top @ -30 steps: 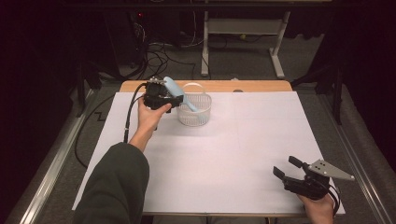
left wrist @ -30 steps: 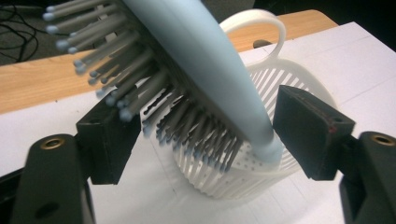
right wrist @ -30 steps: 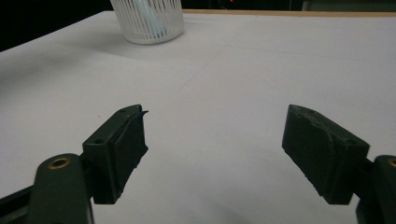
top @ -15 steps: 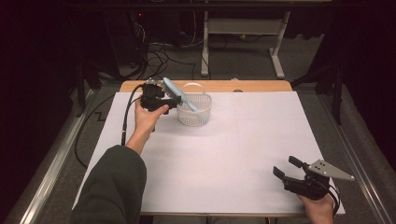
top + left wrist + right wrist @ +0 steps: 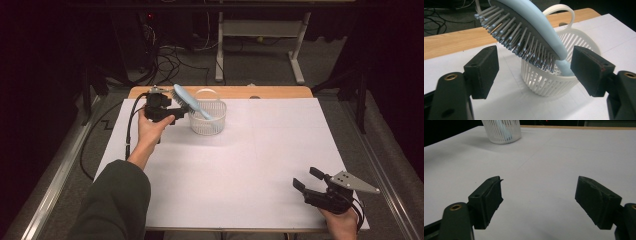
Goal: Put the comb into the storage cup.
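Note:
A light blue hairbrush (image 5: 184, 96) leans with its handle inside a white slatted basket (image 5: 207, 125); its bristled head (image 5: 524, 42) sticks out up and to the left. My left gripper (image 5: 179, 113) is level beside the basket's left side, just under the brush head. It is open, and its pads (image 5: 484, 70) stand apart from the bristles. Near the table's front right corner my right gripper (image 5: 306, 178) rests open over bare white paper with nothing between its pads (image 5: 487, 200). The basket (image 5: 502, 131) is far off in the right gripper view.
White paper (image 5: 240, 175) covers the table, and a wooden strip (image 5: 280, 92) shows along its far edge. The left gripper's black cable (image 5: 131, 125) trails off the left side. Behind the table are floor cables and a white frame's legs (image 5: 220, 55).
The left gripper has drawn back slightly to the left, away from the basket. The brush stays leaning in the basket, and the right gripper has not moved.

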